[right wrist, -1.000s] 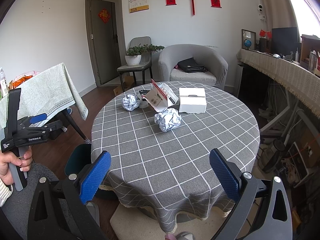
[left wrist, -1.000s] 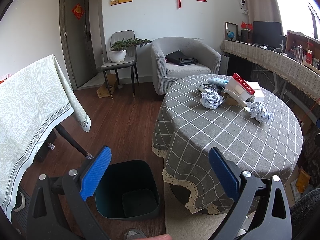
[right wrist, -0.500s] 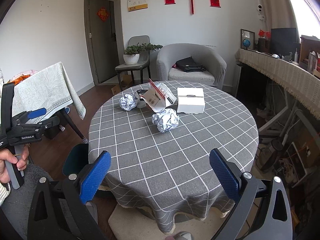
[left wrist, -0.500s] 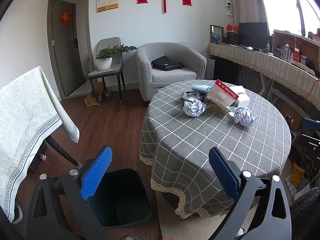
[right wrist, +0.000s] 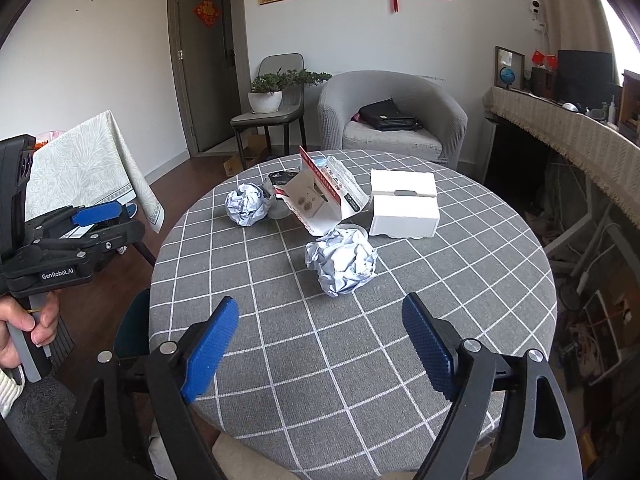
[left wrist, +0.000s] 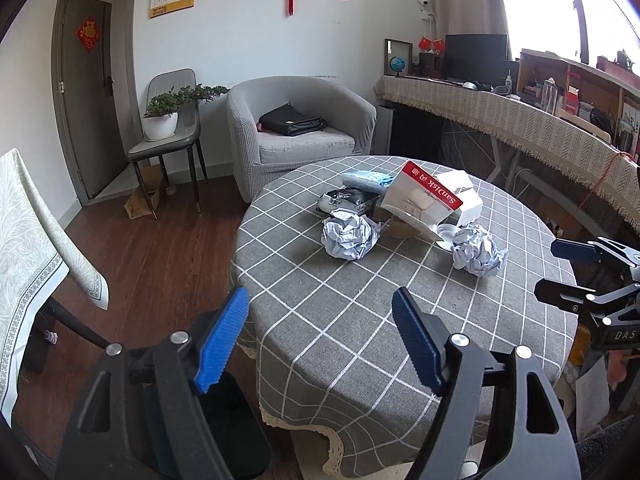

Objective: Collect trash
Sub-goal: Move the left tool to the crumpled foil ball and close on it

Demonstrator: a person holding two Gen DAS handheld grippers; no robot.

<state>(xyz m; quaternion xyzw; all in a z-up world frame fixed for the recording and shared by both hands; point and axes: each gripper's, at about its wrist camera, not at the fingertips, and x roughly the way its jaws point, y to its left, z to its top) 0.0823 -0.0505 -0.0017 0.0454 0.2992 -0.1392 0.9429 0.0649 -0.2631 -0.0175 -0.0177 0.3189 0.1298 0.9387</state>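
Grey white-checked tablecloth (right wrist: 460, 280), white-blue paper balls (right wrist: 342, 265), red-white carton (left wrist: 424, 200), white box (right wrist: 403, 208), dark green bin (left wrist: 224, 432)

Ahead of the left tongs (left wrist: 320, 344), a crumpled paper ball (left wrist: 350, 236) lies on the worktop (left wrist: 360, 320); a second ball (right wrist: 341, 266) lies ahead of the right tongs (right wrist: 320, 348). Behind both balls stand an opened carton (right wrist: 320, 200) and a box (right wrist: 403, 208). A bin (left wrist: 224, 428) sits on the floor below the left tongs.

near tablecloth (right wrist: 320, 360) bare | boxes (right wrist: 402, 208) crowd far side; paper balls (right wrist: 342, 266) between
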